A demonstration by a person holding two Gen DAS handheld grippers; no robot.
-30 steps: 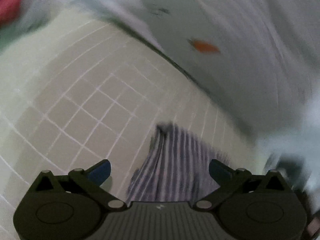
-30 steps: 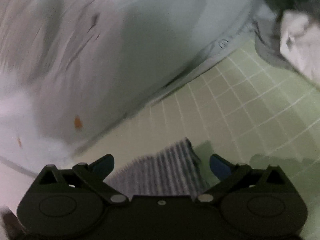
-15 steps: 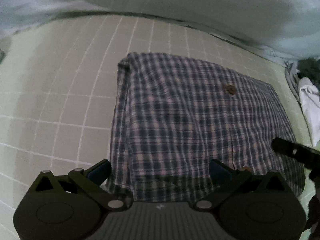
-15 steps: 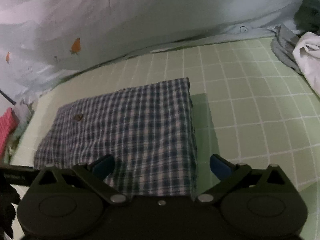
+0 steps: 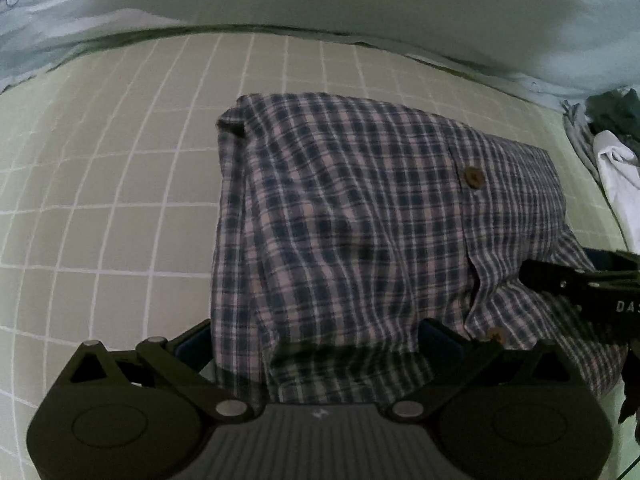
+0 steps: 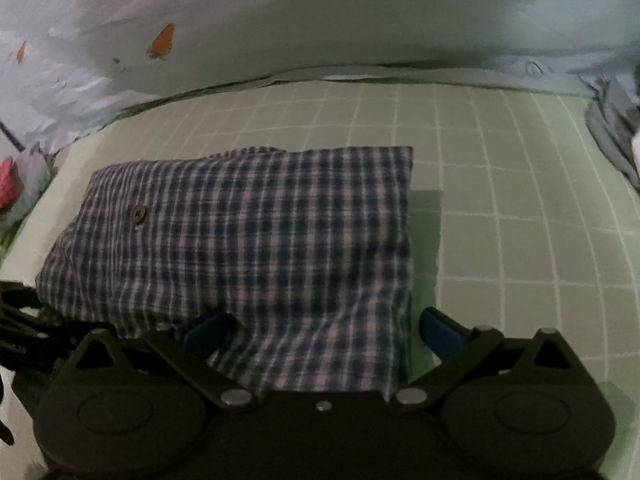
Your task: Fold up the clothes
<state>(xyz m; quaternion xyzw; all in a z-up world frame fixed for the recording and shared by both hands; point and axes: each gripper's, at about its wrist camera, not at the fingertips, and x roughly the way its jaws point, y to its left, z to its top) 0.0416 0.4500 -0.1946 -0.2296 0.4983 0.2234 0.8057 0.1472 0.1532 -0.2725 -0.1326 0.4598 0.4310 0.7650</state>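
blue and white checked cotton shirt (image 5: 360, 232), folded into a flat rectangle, is laid on the pale green bed sheet with a white grid pattern (image 5: 100, 184). one brown round button (image 5: 474, 178) is seen on the top of the shirt toward its right side, and a second brown button (image 5: 496, 334) is seen near its front edge.

the left gripper (image 5: 316, 340) is held at the near left corner of the shirt. its blue-padded fingers are spread wide, and the front edge of the shirt lies between them; nothing is clamped. the right gripper (image 6: 326, 328) is placed at the near right corner of the shirt, also with the fingers released and apart, and the cloth edge passes between them. whether the pads touch the cloth cannot be told.

behind the shirt, a light blue quilt with small orange carrot prints (image 6: 280, 20) is bunched along the far edge of the sheet. to the right of the shirt, well apart from it, a heap of white and grey clothes (image 5: 612, 160) is seen. to the left of the shirt, at the border of the right wrist view, a pink cloth item (image 6: 8, 182) is partly visible.
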